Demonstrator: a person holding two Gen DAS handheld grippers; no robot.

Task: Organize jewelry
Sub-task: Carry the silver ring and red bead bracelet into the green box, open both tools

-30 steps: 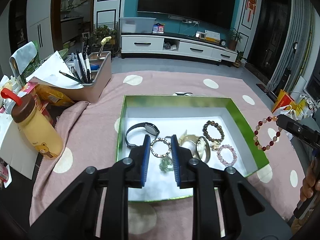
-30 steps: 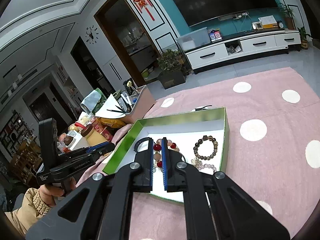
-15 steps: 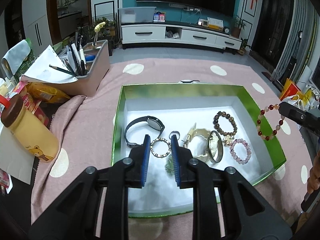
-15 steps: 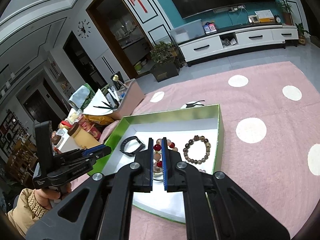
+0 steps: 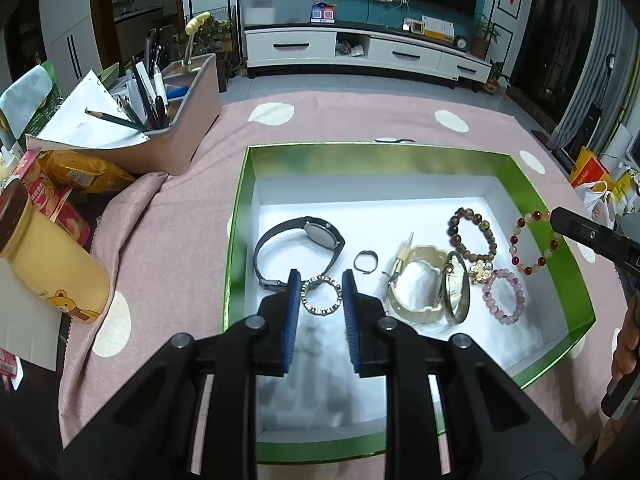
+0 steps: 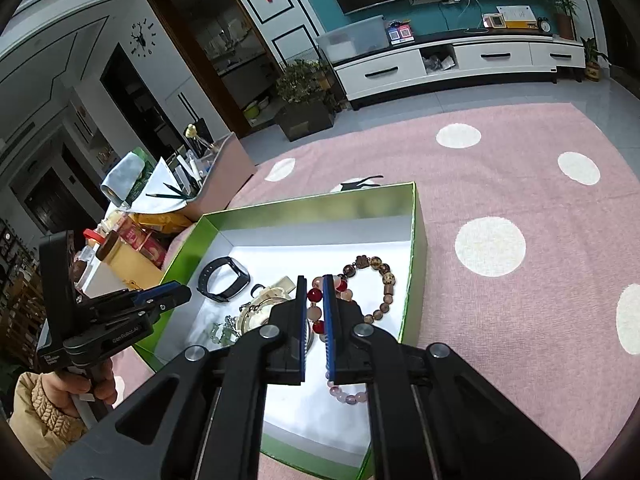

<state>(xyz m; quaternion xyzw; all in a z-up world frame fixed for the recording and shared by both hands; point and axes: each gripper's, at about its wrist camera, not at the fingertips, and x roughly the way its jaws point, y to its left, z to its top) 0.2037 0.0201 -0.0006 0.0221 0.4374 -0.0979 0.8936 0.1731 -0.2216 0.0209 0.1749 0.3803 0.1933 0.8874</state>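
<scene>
Both grippers have sunk toward the green box (image 5: pixel 236 240); my right gripper (image 6: pixel 316 312) pinches the red-beaded bracelet (image 5: pixel 534 242) for dropping inside; my left gripper (image 5: pixel 320 300) clamps the studded ring (image 5: pixel 321 295).

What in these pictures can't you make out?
- Left wrist view: the green beads are only a blur behind the left gripper holding the sparkly ring.
- Right wrist view: the pink bracelet is mostly hidden under the right gripper holding the red bracelet.
- Left wrist view: the right hand is cut off by the picture's edge.
- Both views: the black watch has a dial too small to read.
</scene>
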